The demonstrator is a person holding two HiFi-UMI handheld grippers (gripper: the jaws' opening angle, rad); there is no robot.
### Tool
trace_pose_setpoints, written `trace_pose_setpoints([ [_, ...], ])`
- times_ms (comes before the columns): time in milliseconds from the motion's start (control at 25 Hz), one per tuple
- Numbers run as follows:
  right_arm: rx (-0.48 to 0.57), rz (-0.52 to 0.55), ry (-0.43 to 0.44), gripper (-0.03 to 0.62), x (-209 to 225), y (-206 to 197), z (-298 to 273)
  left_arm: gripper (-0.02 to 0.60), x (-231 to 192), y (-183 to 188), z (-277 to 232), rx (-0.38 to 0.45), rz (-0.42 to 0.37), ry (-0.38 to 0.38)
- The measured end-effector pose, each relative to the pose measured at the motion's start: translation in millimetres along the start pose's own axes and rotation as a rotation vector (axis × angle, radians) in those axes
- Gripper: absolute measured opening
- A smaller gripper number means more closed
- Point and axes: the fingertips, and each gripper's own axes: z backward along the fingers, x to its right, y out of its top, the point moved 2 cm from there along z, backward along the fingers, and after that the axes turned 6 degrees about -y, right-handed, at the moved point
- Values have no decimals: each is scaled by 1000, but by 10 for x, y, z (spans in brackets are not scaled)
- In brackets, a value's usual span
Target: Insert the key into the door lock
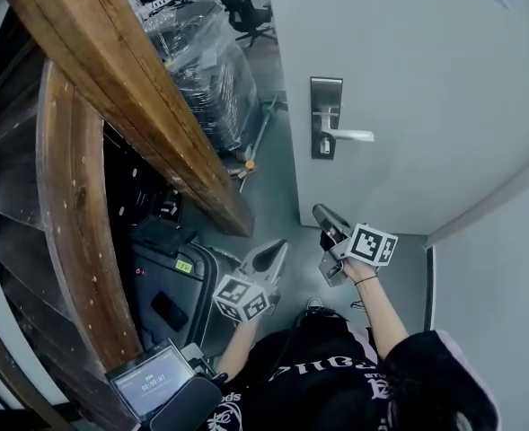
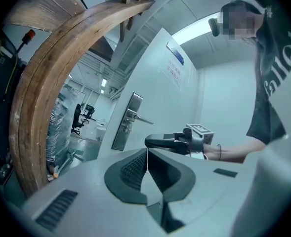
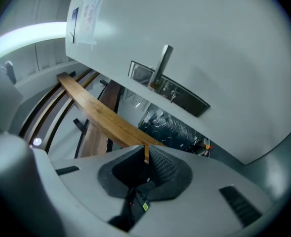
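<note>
nothing done yet, as i judge it: the lock (image 1: 325, 145) on the door (image 1: 426, 52) sits at 12 o'clock from the right gripper (image 1: 323, 215), well apart. its jaws are pressed together; a dark tagged bit (image 3: 141, 201) deep in its throat may be the key, i cannot tell. the left gripper (image 1: 278, 248), at its 8 o'clock, is closed on nothing. approach and insertion remain.

Pale grey door (image 1: 426, 79), silver lock plate (image 1: 325, 115)

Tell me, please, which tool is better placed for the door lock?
Right: the right tool is nearer the lock, faces it and apparently grips a key; the left tool is shut, empty.
</note>
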Motion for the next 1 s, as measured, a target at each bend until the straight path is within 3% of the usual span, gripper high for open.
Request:
trace_pose_setpoints([
  [240,-31,-12,3,37,-493,-727,363,6,382,5,519,-47,-59,-57],
  [560,-19,9,-59,34,-944,-1867,932,6,839,-269,1584,-78,-52,-97],
  [720,39,29,-75,34,-1212,-2233,1315,6,1045,-449,2042,-95,-49,-124],
  [1000,93,57,-177,34,-1377,-2719,2069,6,1491,-733,2464,-102,10,-181],
])
